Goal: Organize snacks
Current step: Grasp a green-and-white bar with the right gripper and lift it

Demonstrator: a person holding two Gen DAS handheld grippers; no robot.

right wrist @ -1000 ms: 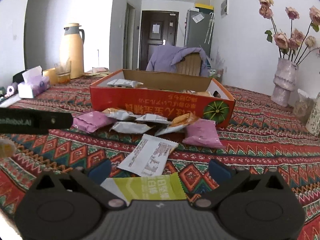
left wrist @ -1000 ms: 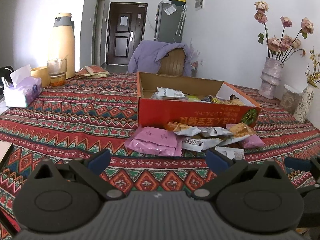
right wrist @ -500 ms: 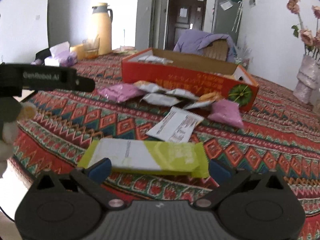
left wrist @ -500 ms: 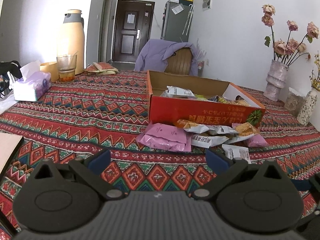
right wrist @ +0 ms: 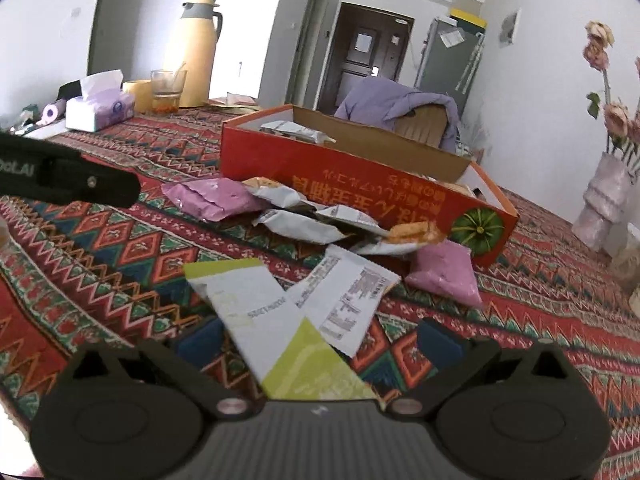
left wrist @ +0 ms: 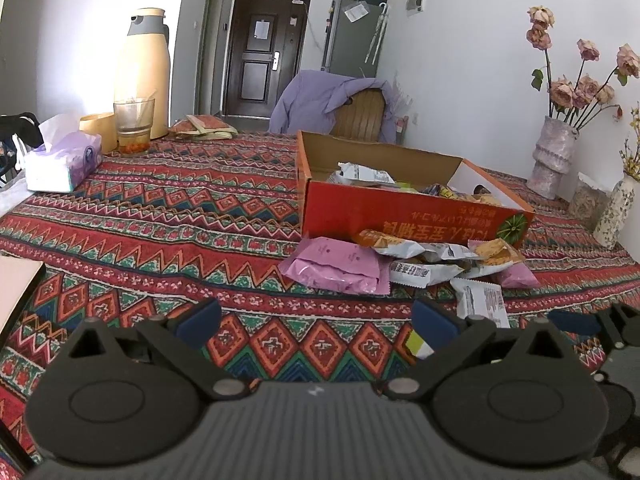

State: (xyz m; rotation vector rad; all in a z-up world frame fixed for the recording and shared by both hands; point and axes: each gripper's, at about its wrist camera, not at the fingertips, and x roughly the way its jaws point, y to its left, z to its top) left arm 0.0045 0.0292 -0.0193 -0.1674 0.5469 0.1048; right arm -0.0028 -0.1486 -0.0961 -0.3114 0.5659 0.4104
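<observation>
Right hand-held gripper (right wrist: 318, 346), jaws spread: I see the green-and-white snack packet (right wrist: 276, 328) lying between its fingers on the tabletop (right wrist: 120, 248), long axis running diagonally from near right to far left. The red box (right wrist: 360, 184) lies ahead, beyond the loose packets. My left hand-held gripper (left wrist: 316, 318), also spread and empty, sits farther off.

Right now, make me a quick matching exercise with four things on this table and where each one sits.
Things:
1. thermos
2. tissue box
3. red box
4. vase

Places:
A. far right, by the wall
B. middle of the table, snacks inside
C. far left corner, behind the glass
D. left edge, nearer than the glass

Pairs: 1-C, 2-D, 3-B, 4-A
</observation>
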